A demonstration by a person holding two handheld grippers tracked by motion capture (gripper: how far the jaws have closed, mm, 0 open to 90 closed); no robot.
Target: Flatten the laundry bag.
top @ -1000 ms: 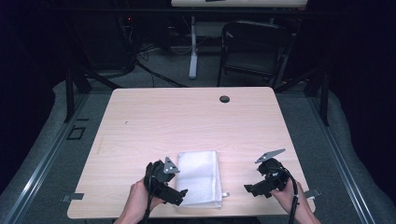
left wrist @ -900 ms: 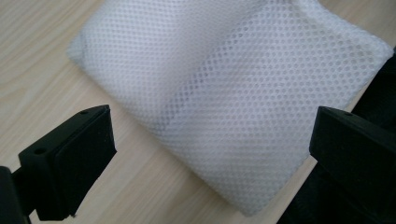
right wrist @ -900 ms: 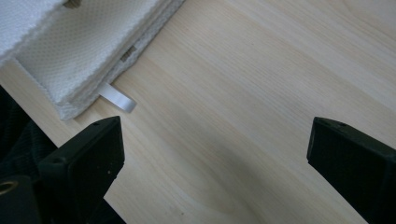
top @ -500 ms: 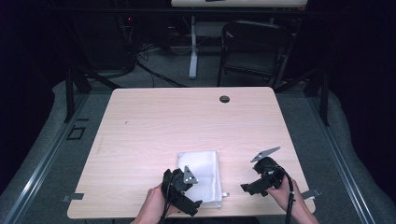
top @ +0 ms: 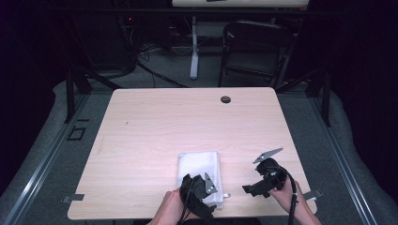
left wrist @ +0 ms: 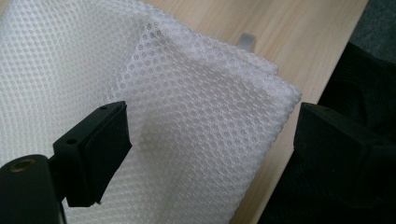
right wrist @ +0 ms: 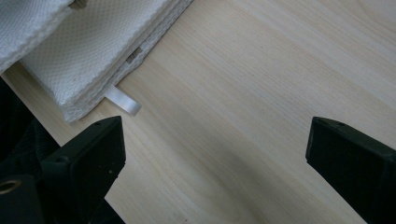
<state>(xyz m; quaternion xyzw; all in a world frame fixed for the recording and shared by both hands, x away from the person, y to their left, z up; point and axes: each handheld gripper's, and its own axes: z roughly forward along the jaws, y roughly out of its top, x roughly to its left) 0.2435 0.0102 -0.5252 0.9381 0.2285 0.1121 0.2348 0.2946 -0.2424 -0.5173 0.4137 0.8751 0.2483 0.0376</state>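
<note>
Left gripper sits low at the near edge of the table, right over the near corner of the white mesh cloth. Its jaws have just been closing a little, but they are not pinching yet. From the left gripper view, the corner of the mesh cloth lies between the two black jaws. One jaw rests over the cloth and the other jaw hangs past the cloth's edge, by the table edge. The pads do not squeeze the cloth, so this claw is let go and holds nothing.

The cloth is folded into a neat stack with many layers. It lies flat on the table, close to the near edge and a bit right of the middle. It is full of tiny holes, like a net. A small white loop sticks out from the side of the stack and lies flat on the wood.

Right gripper is off to the right of the cloth and does not touch it. Its jaws are spread wide over bare wood, with nothing between them. The folded cloth shows near the top left corner of the right gripper view.

Far across the table there is a small dark round hole. Behind the table stands a dark chair on the grey floor.
</note>
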